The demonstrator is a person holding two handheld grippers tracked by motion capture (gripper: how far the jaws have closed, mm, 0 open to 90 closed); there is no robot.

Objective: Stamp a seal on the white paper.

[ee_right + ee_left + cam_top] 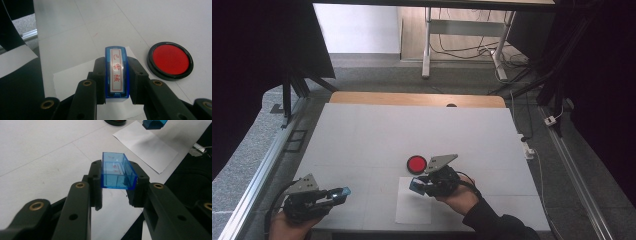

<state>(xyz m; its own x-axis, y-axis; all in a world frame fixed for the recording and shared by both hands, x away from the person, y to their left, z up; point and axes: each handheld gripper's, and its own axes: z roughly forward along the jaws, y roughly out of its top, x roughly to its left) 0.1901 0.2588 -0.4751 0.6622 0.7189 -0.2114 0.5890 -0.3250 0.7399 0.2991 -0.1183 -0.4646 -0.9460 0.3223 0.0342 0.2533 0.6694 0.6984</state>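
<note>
From above, the left gripper (343, 193) sits near the front left corner of the white table (362, 130), and the right gripper (416, 184) hangs over a sheet of white paper (412, 210) near the front middle. Both hold small blue things that are too tiny to make out from up there.

The left gripper view comes in close. Its black jaws pinch a blue cap (117, 171) — a clear, shiny plastic box, hollow and open on the near side, with faint red marks showing through its far wall. It is held above the table, not touching it.

The right gripper view shows what the high view cannot: the black jaws squeeze a blue stamp (116, 72) from both sides. It is long and thin with rounded ends. Its face is a white strip with a red outline and red characters running down it. The paper (72, 80) lies below the stamp.

Just beside the paper, on the table (160, 22), sits a round ink pad (170, 60) — a flat red disc in a glossy black ring. The table top is smooth and dull white, with thin lines crossing it.
</note>
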